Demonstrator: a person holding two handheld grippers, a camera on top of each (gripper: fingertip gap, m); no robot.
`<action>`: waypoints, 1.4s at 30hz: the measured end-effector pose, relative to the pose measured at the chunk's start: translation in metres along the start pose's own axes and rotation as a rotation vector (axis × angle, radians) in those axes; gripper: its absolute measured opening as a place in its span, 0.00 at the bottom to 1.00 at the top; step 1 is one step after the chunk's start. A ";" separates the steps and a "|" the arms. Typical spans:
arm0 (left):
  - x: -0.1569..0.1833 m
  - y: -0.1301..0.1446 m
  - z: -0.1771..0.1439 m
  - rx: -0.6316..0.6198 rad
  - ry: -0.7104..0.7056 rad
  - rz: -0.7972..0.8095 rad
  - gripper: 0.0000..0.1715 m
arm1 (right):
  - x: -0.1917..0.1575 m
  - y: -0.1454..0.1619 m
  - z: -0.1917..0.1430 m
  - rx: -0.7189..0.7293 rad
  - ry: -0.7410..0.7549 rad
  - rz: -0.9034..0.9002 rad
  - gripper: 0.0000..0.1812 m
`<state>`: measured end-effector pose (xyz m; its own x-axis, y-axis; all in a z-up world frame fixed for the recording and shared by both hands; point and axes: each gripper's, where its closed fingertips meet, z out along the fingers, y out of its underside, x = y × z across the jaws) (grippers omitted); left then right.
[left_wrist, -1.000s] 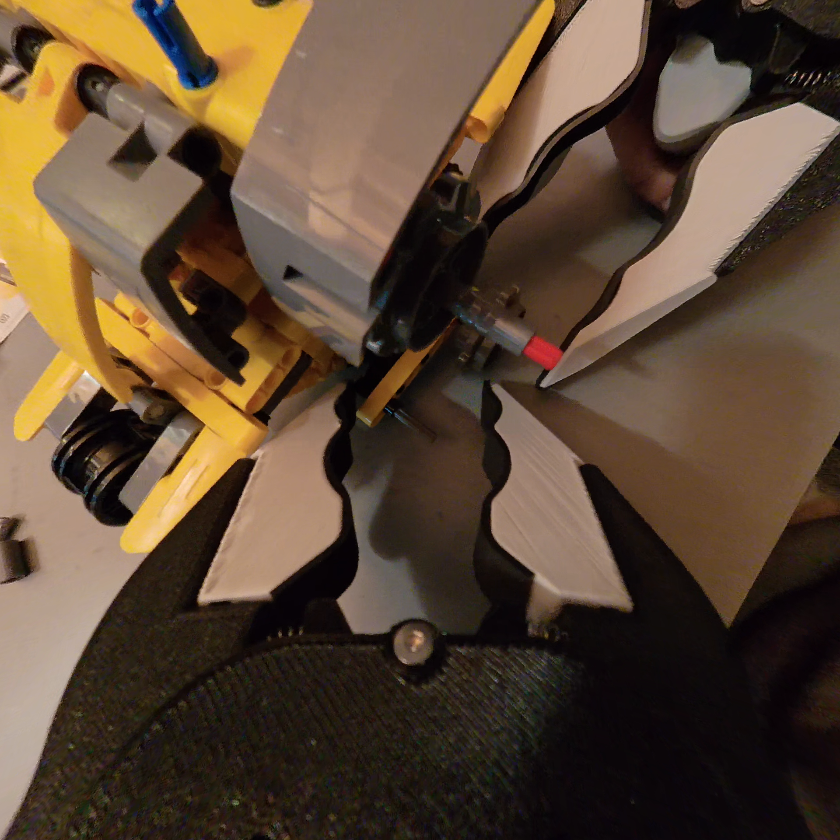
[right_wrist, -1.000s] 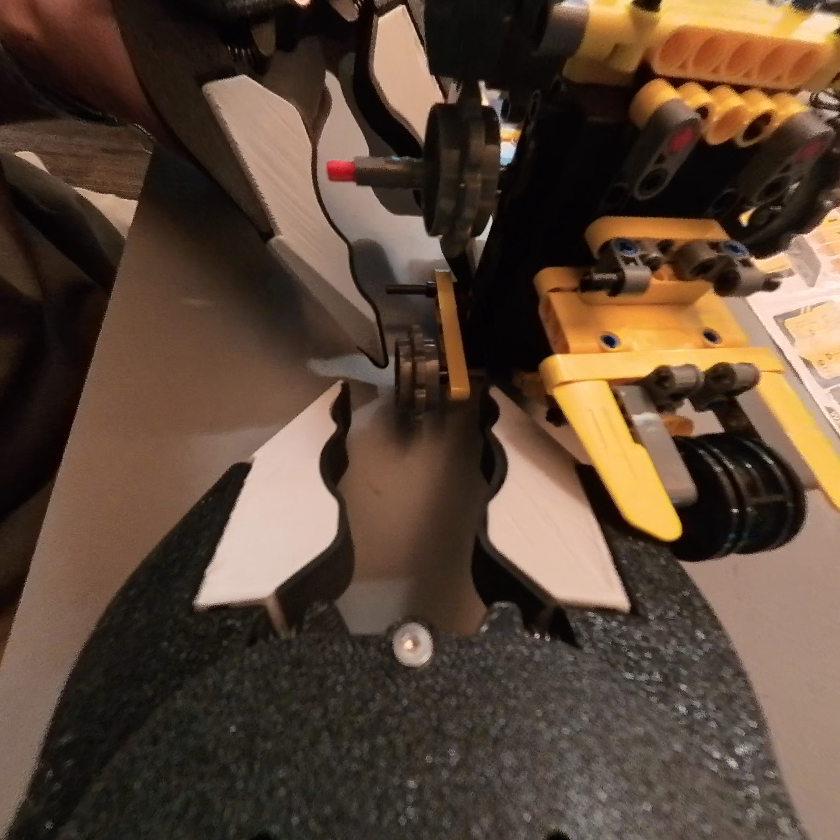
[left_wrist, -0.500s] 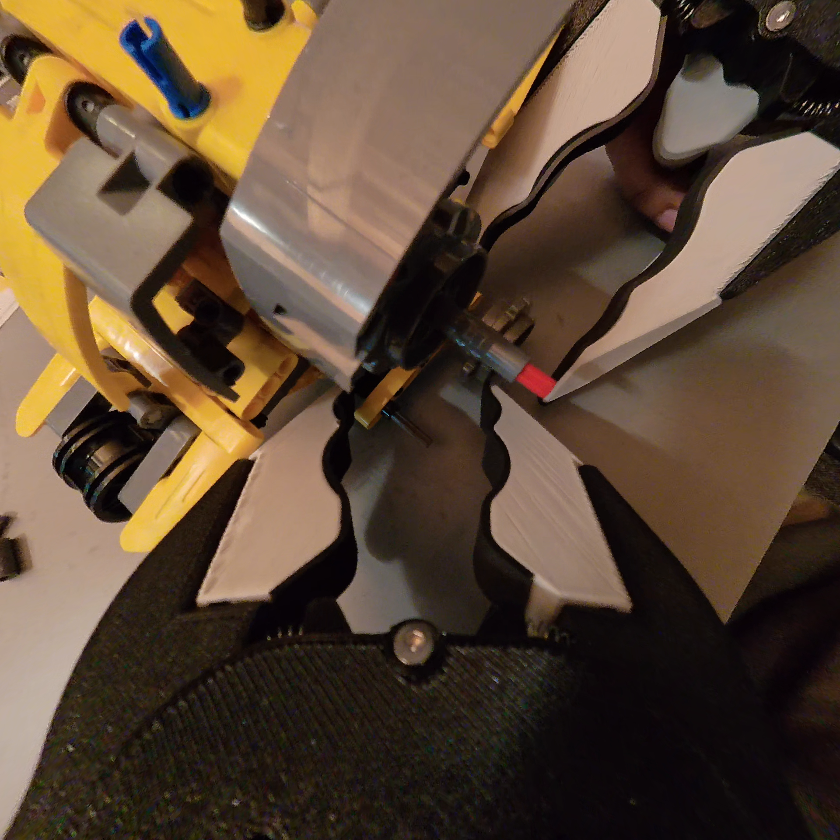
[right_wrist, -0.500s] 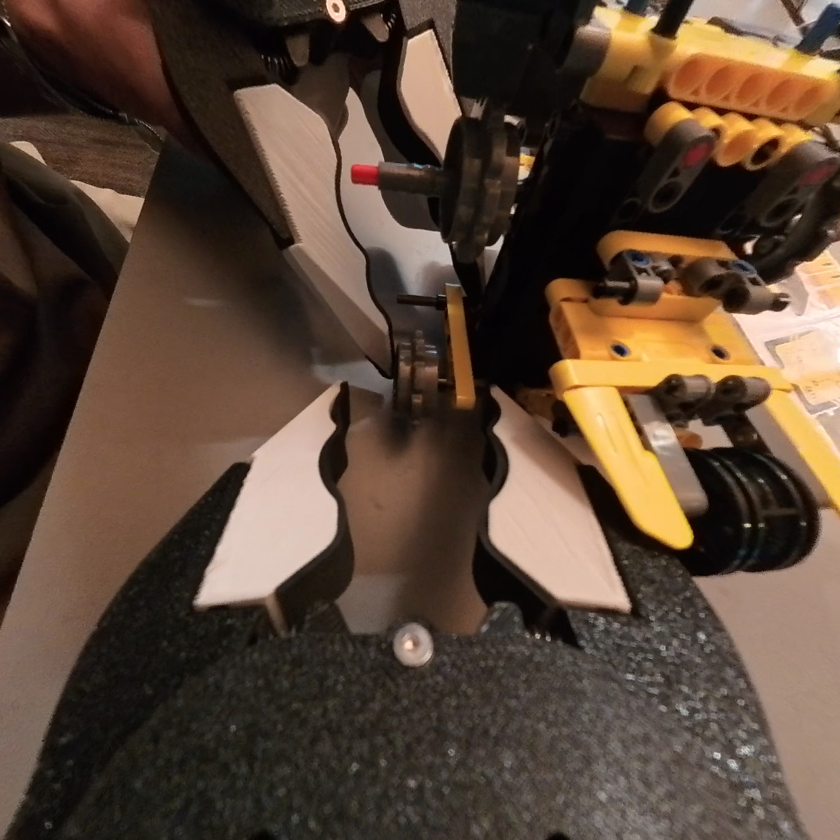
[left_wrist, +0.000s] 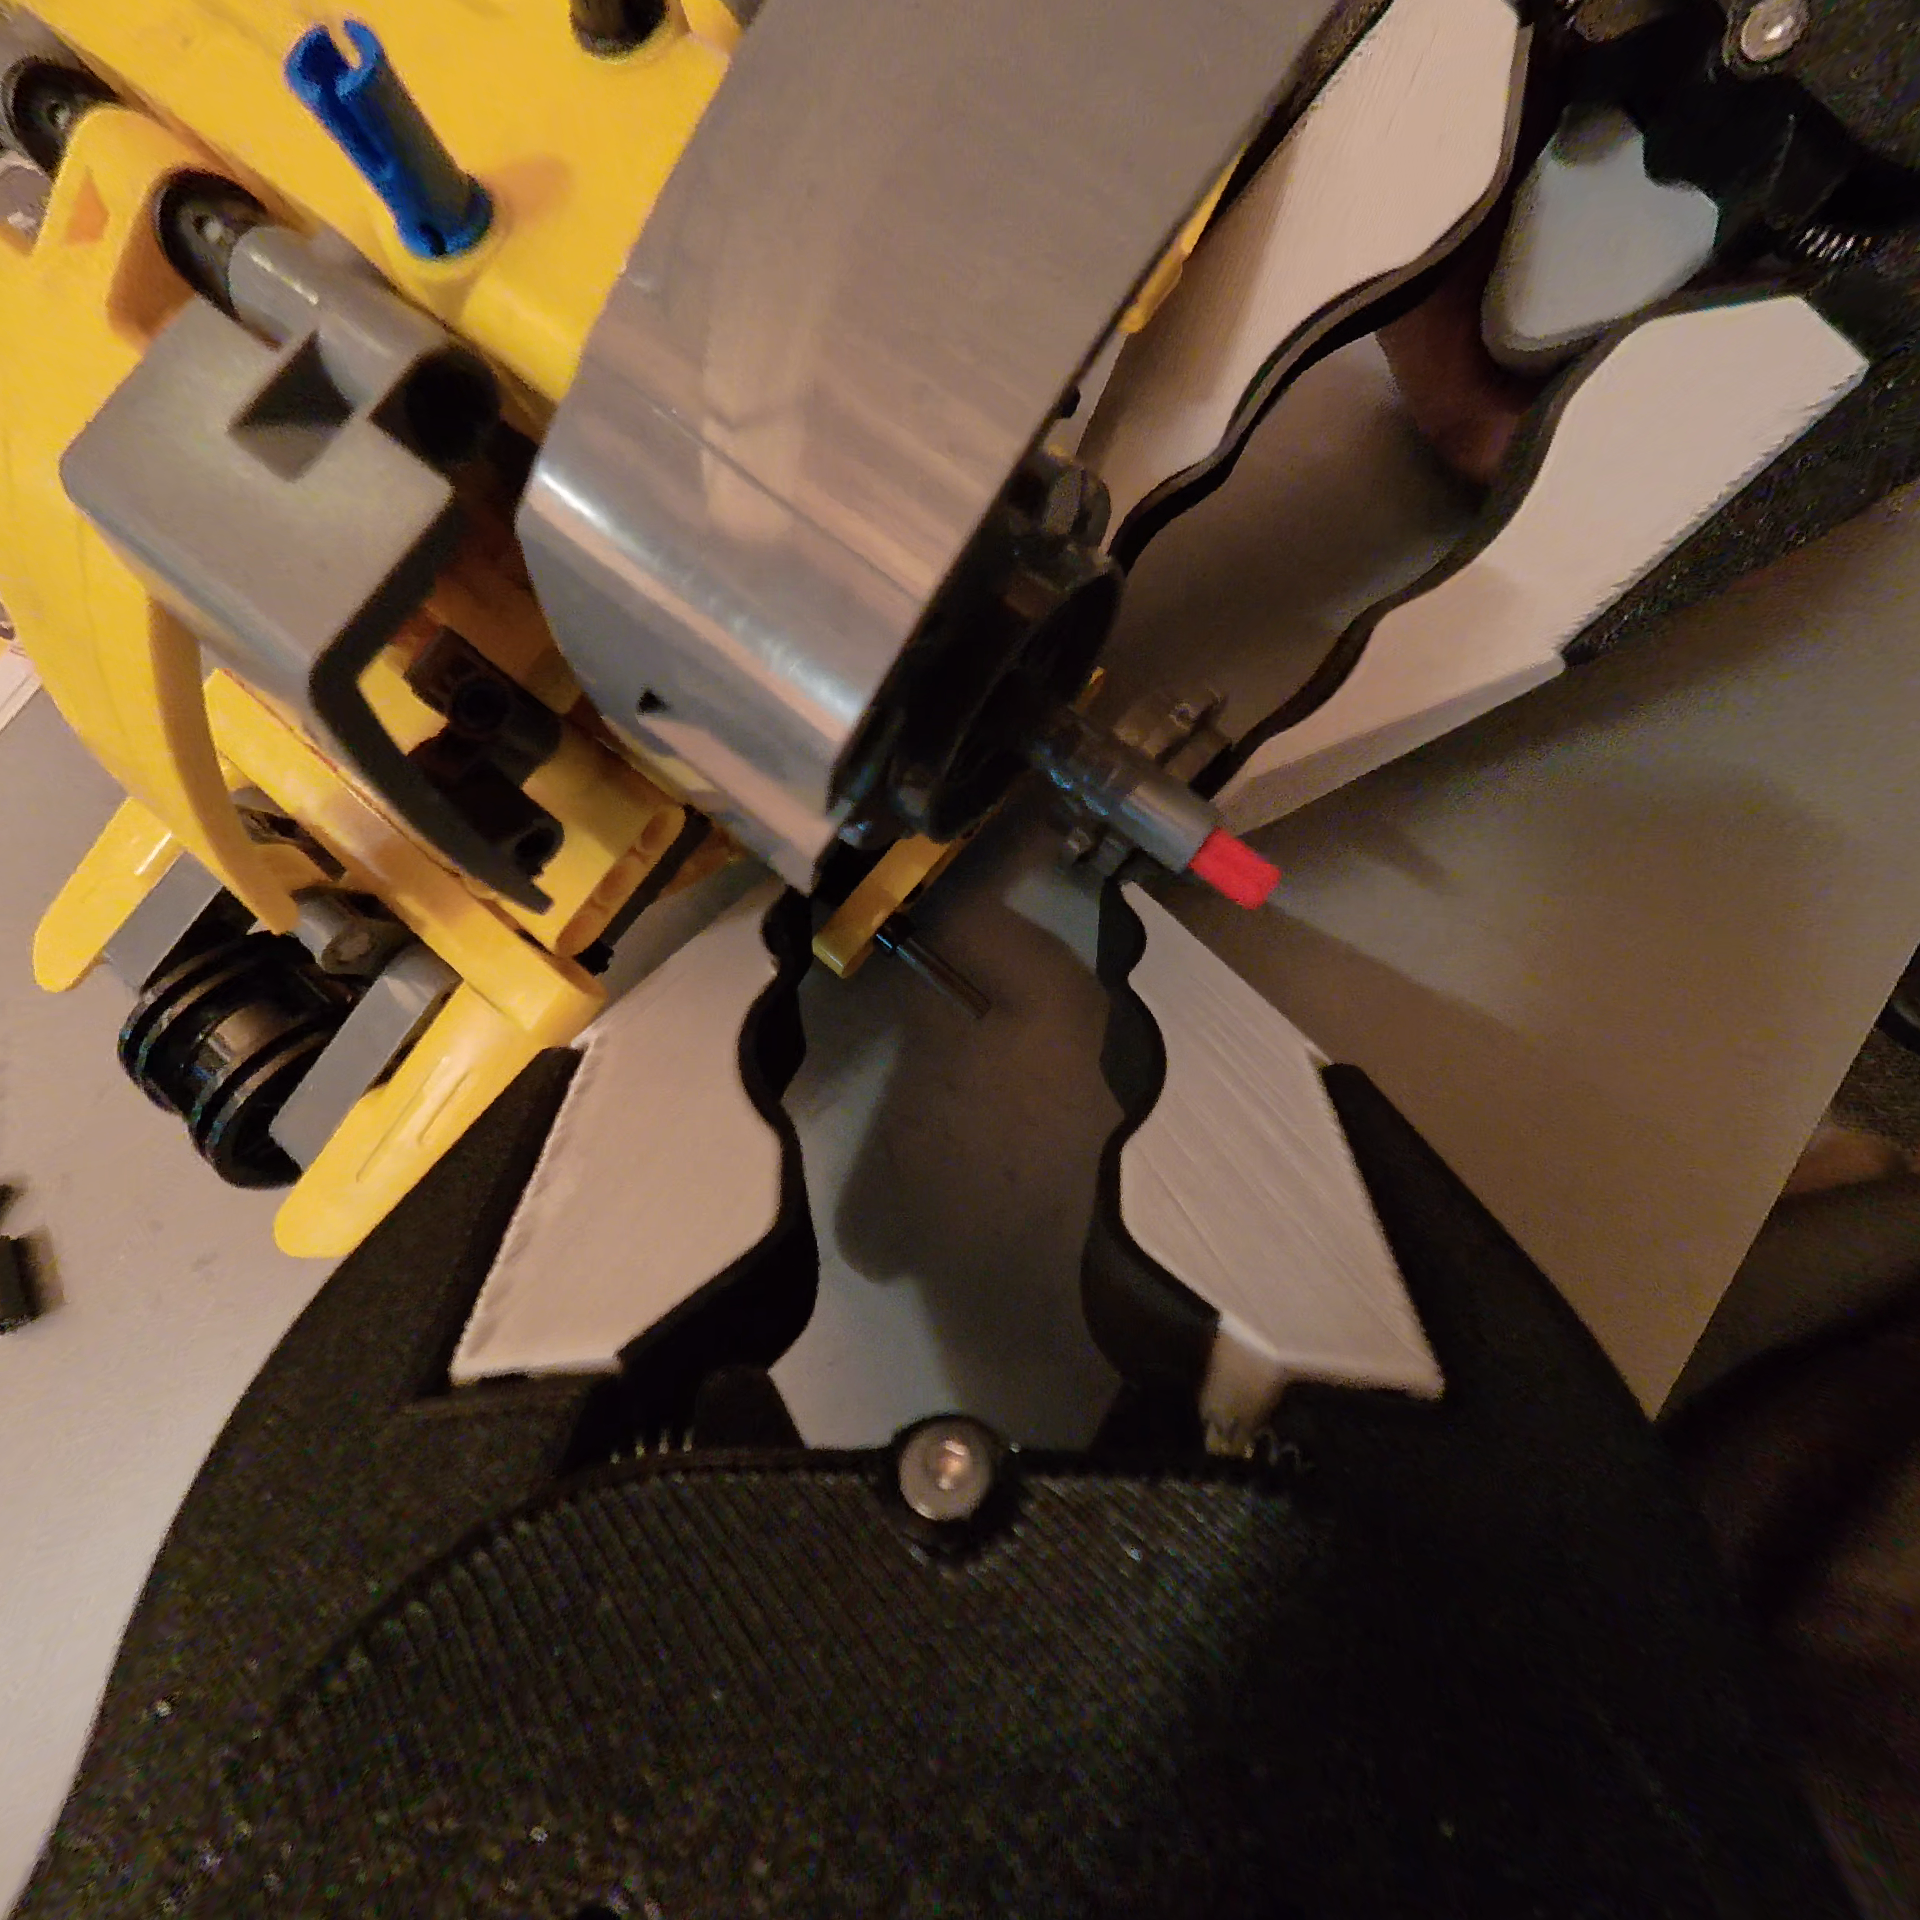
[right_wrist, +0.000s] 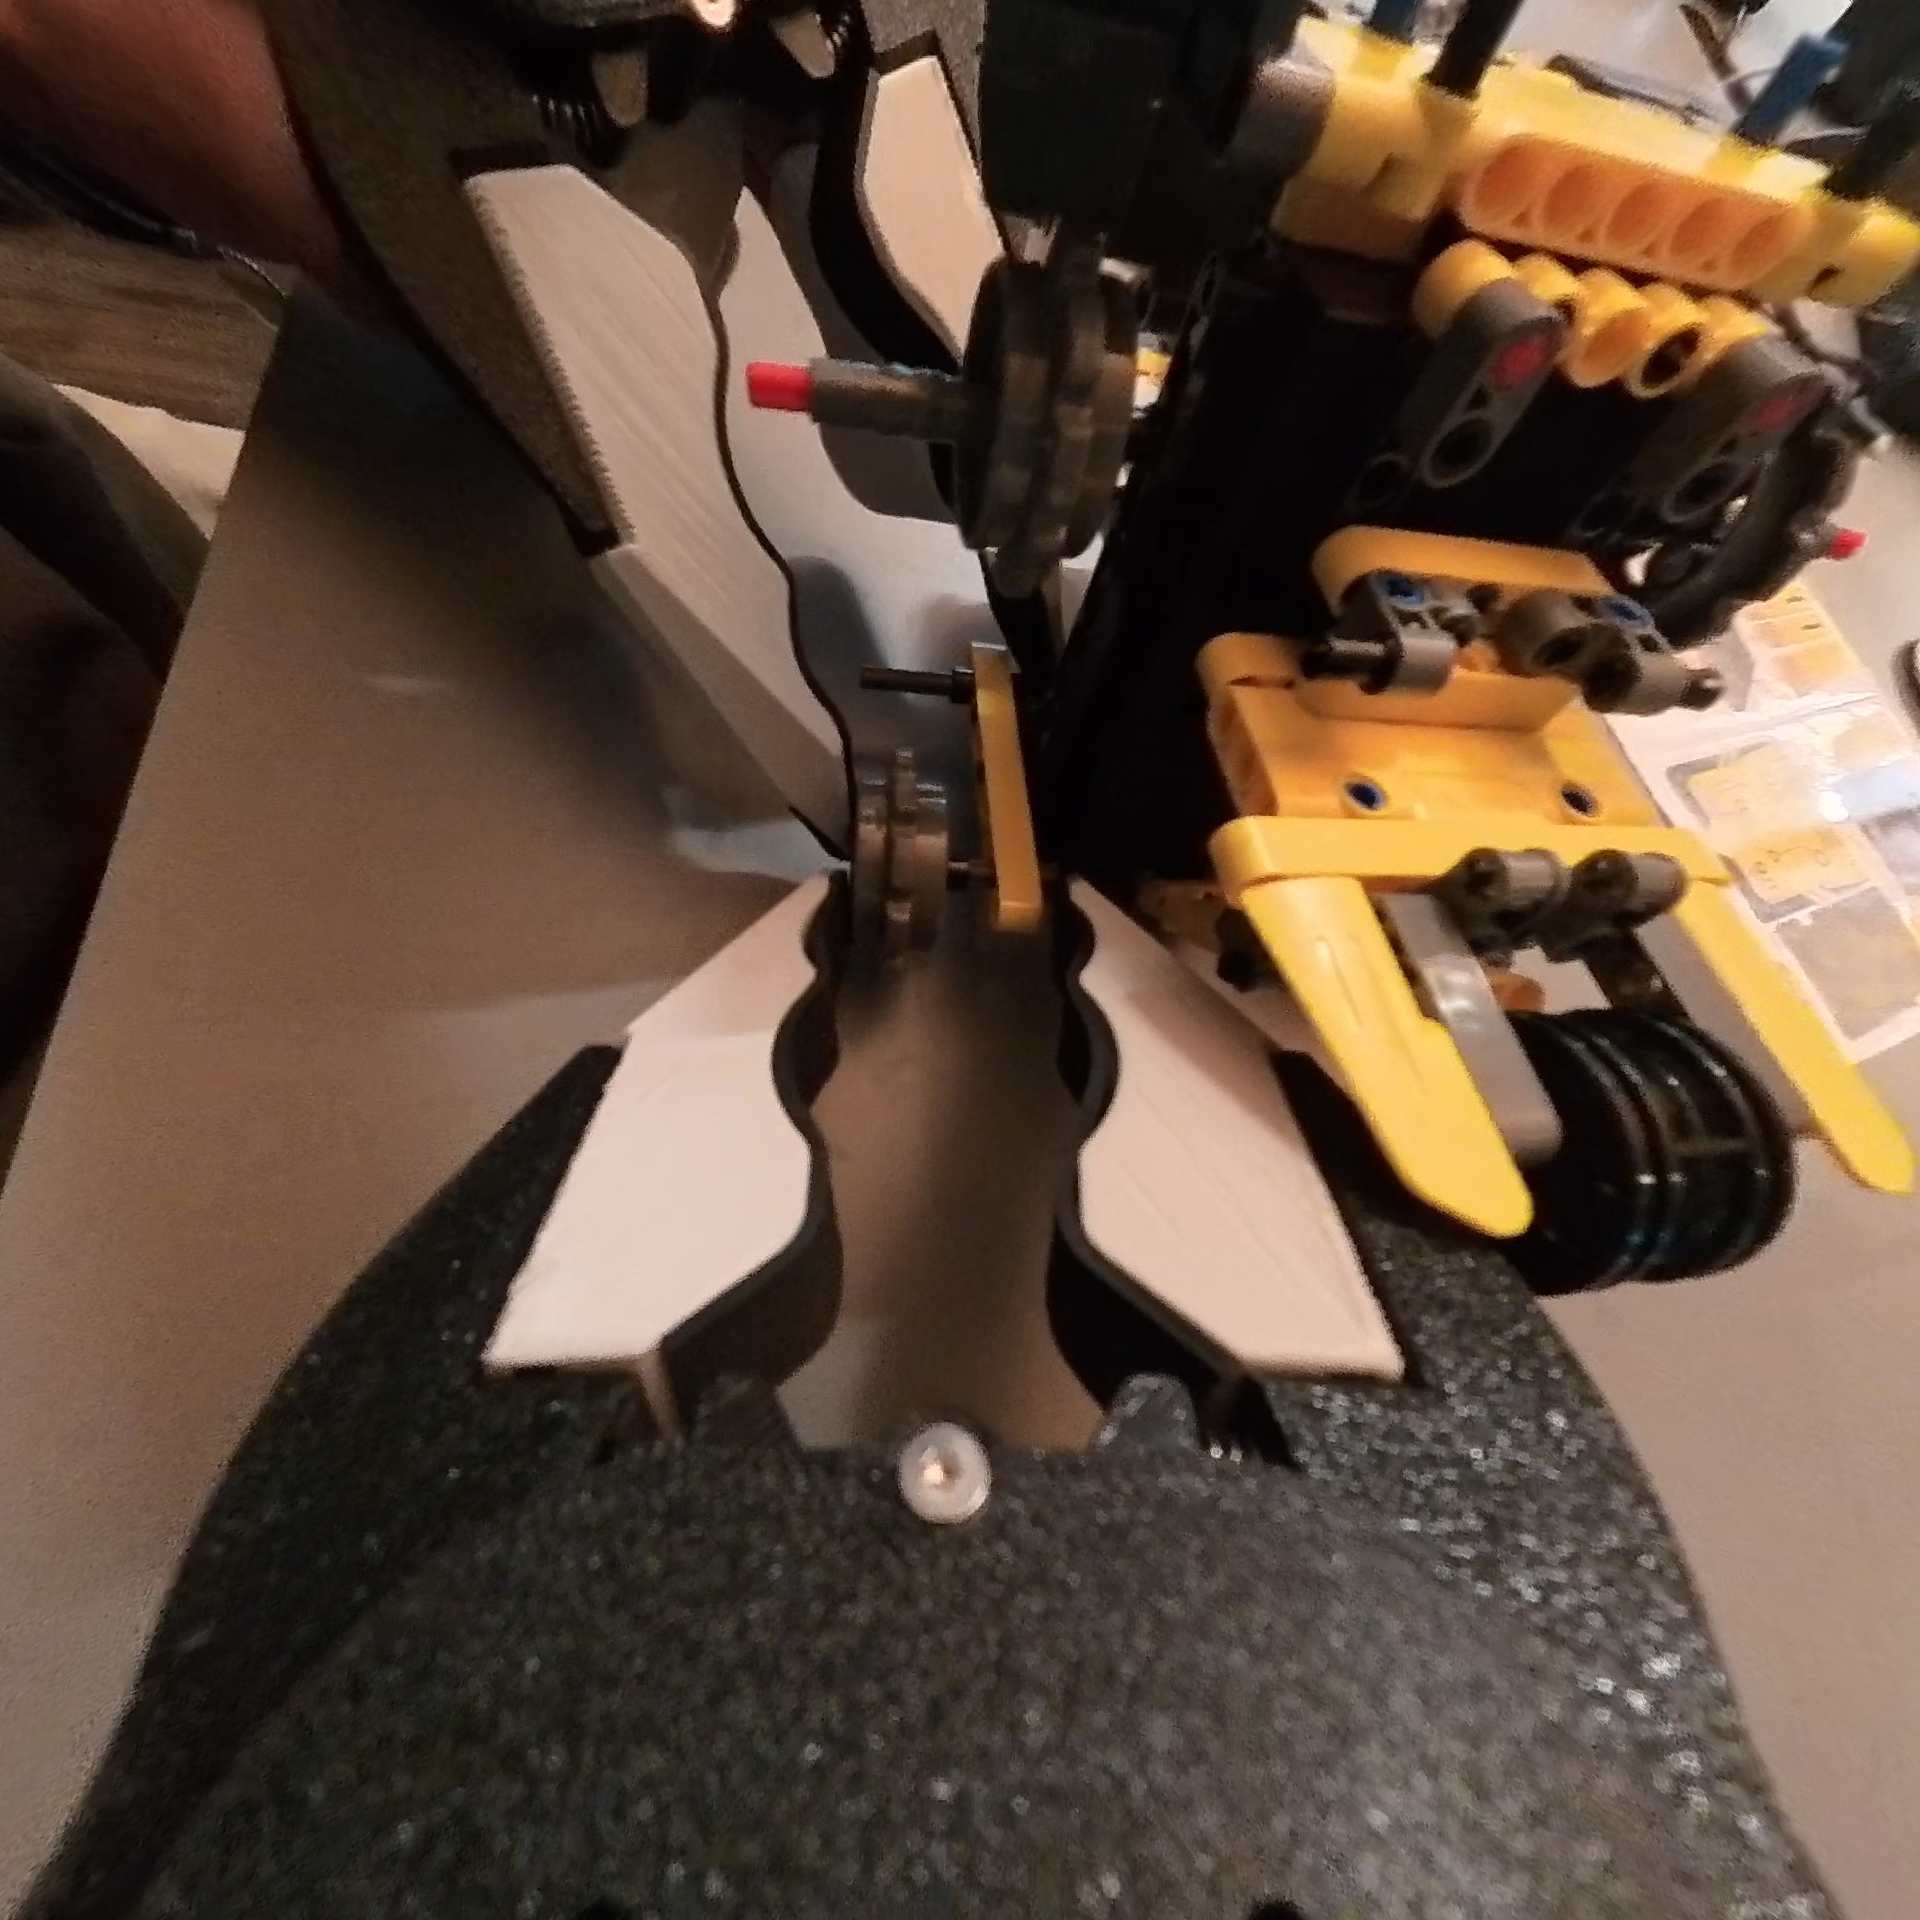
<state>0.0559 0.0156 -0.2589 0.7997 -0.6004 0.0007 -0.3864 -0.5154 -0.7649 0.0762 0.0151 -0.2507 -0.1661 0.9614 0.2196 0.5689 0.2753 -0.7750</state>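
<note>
A yellow, grey and black brick-built model (left_wrist: 343, 135) stands on a grey table (left_wrist: 1558, 1039). It also shows in the right wrist view (right_wrist: 1382, 769). On its side are a short yellow beam (left_wrist: 873, 904), a small grey gear (right_wrist: 894, 862), and a larger gear (right_wrist: 1039, 416) on an axle with a red tip (left_wrist: 1231, 868). My left gripper (left_wrist: 945, 914) is closed to a narrow gap around the yellow beam and small gear. My right gripper (right_wrist: 945, 909) closes on the same gear and beam (right_wrist: 1003, 779) from the opposite side. Each gripper's fingers show in the other's view (left_wrist: 1538, 540) (right_wrist: 644, 416).
A black wheel (right_wrist: 1652, 1143) sits under yellow prongs at the model's low end. A printed booklet (right_wrist: 1818, 831) lies beyond the model. A small dark loose part (left_wrist: 21, 1268) lies at the left. The table's corner (left_wrist: 1652, 1382) is close by. A person's hand (right_wrist: 156, 104) holds the left gripper.
The model has tilted and shifted slightly between the two grippers. The red-tipped axle has moved past the right gripper's fingertip. Both jaw gaps stay the same.
</note>
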 end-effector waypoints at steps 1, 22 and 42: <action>0.000 0.000 0.000 0.000 0.002 -0.001 0.31 | 0.000 0.000 0.000 -0.004 0.007 -0.007 0.21; -0.002 0.002 0.001 -0.011 -0.019 0.004 0.28 | -0.020 0.000 -0.002 -0.007 -0.116 0.022 0.39; 0.000 0.001 0.002 -0.013 -0.020 -0.004 0.28 | -0.005 0.002 -0.002 -0.014 -0.048 0.015 0.20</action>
<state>0.0567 0.0164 -0.2610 0.8104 -0.5858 -0.0091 -0.3888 -0.5261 -0.7563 0.0796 0.0112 -0.2525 -0.1956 0.9643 0.1787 0.5829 0.2608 -0.7696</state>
